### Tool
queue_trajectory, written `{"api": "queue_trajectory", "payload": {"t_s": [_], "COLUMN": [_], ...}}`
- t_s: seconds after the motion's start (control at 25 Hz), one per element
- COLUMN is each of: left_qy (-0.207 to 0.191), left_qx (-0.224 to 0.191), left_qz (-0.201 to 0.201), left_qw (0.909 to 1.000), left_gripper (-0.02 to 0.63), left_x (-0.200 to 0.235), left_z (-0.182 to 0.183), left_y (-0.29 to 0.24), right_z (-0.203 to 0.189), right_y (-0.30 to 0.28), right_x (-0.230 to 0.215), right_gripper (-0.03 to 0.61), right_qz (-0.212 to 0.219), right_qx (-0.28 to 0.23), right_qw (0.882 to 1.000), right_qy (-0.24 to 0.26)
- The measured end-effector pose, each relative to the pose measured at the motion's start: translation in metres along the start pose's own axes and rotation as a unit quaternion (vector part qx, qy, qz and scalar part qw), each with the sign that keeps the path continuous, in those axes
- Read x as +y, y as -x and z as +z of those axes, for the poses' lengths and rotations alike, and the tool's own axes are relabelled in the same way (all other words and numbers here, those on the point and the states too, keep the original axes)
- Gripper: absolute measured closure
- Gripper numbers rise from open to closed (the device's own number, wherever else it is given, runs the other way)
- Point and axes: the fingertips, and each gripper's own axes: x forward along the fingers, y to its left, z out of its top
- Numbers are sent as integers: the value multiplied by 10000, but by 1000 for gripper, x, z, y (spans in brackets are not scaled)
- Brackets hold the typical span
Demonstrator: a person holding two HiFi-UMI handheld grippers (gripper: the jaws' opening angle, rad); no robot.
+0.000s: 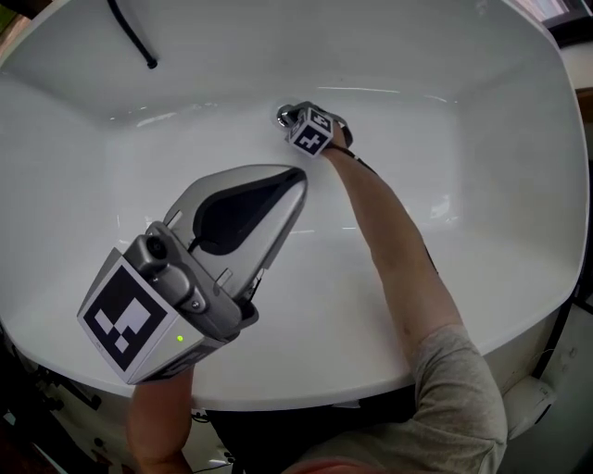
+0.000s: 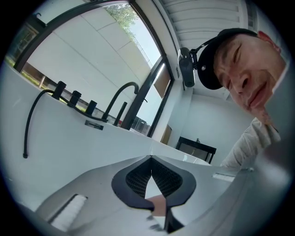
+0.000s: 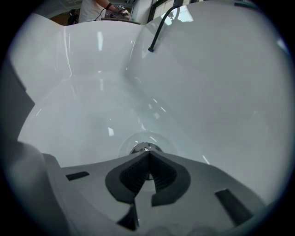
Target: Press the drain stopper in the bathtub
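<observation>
The chrome drain stopper sits in the white bathtub's floor; in the head view the stopper peeks out just left of the right gripper's marker cube. My right gripper is shut, its joined tips right at the stopper's near edge. In the head view the right gripper is deep in the tub at the end of an outstretched arm. My left gripper is shut and empty, held high over the tub's near side. The left gripper points up out of the tub.
A black hose hangs over the tub's far rim. Black tap fittings stand on the tub's ledge. A person's head and sleeve show at the right of the left gripper view. The tub's near rim is below.
</observation>
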Motion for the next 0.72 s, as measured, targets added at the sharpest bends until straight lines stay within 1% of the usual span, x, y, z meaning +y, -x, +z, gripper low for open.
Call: {"api": "queue_trajectory", "payload": {"t_s": [0.08,0.16,0.28,0.36,0.4,0.48,0.52,0.56,0.6,0.64,0.68,0.72], "left_qy": [11,-32,-147,-275,-362,-534,-598,-660,-737,-820,-875,-889], "left_qx": [20,48,93,108,105,125,181,263,346,401,393,297], "left_qz": [3,-19,-44,-33,-37,-56,-54,-45,-32,-17,-6,-8], "left_qw": [10000,10000,9998,9996,9993,9985,9980,9975,9967,9958,9954,9956], "left_gripper": [612,612,612,612,612,612,612,612,612,612,612,612], "left_x": [0,0,1,1,0,0,1,2,3,4,4,5], "left_z": [0,0,-2,-3,-2,-3,-5,-8,-11,-13,-13,-11], "left_y": [0,0,0,1,2,2,2,2,4,5,5,4], "right_z": [-3,-1,-1,-3,-4,-5,-3,0,5,9,12,13], "right_y": [-3,-2,-8,-13,-15,-11,-4,5,16,31,51,76], "right_x": [-4,-4,-1,2,3,5,7,11,17,23,25,22], "right_gripper": [574,574,575,577,577,575,577,578,578,578,578,578], "right_qz": [-22,-86,-284,-315,-255,-7,132,251,360,470,566,628], "right_qx": [-39,-47,171,370,435,487,462,389,289,200,134,80], "right_qw": [10000,9999,9983,9960,9961,9982,9987,9988,9985,9971,9943,9909], "right_qy": [-39,40,482,755,731,355,173,139,285,565,892,1189]}}
